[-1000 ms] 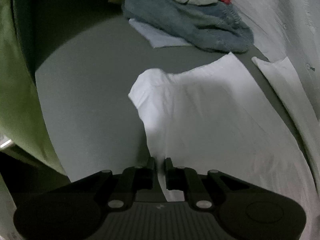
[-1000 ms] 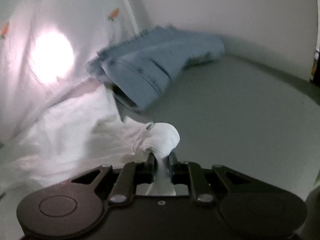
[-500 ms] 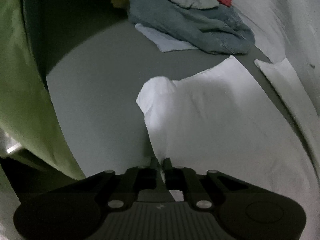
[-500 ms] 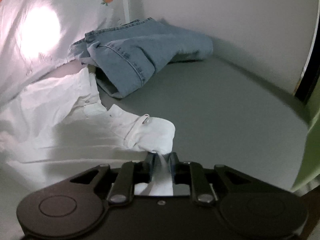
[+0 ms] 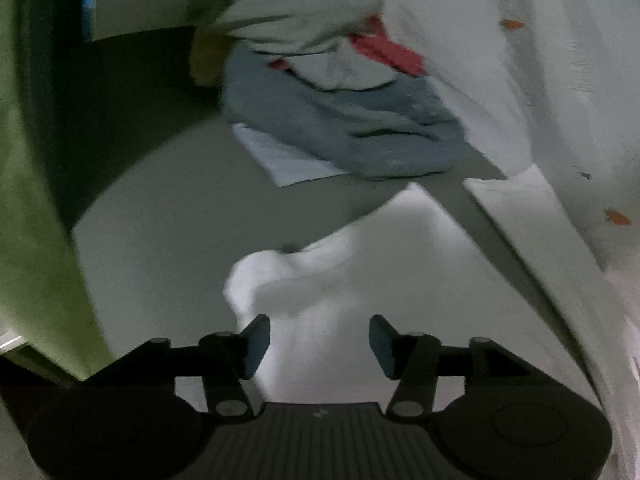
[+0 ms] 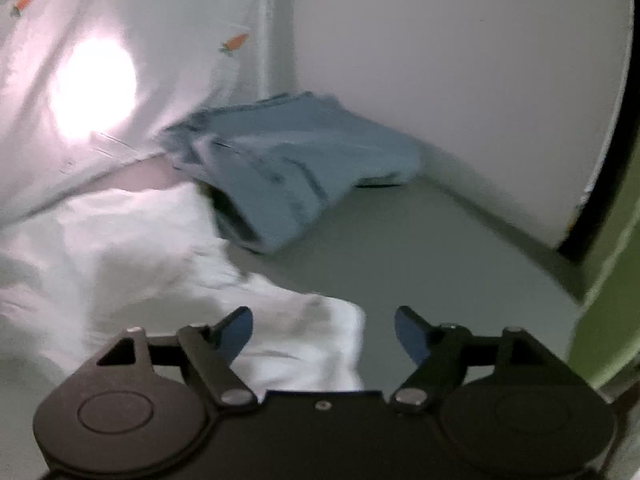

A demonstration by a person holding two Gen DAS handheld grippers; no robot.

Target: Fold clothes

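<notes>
A white garment [image 5: 400, 292] lies spread on the grey surface [image 5: 168, 240]. My left gripper [image 5: 319, 346] is open and empty, just above the garment's near left corner. In the right wrist view the same white garment [image 6: 132, 264] lies crumpled to the left, with a corner [image 6: 320, 332] between the fingers. My right gripper [image 6: 324, 336] is open and holds nothing.
A pile of blue, grey and red clothes [image 5: 340, 120] sits at the back with a white piece [image 5: 288, 160] under it. Folded blue jeans [image 6: 296, 168] lie near the wall corner. A white carrot-print curtain [image 6: 120, 60] hangs behind. A green cloth [image 5: 32, 200] hangs at the surface's edge.
Both grippers have opened and let go of the white garment, which now lies on the surface. Both views are blurred by motion.
</notes>
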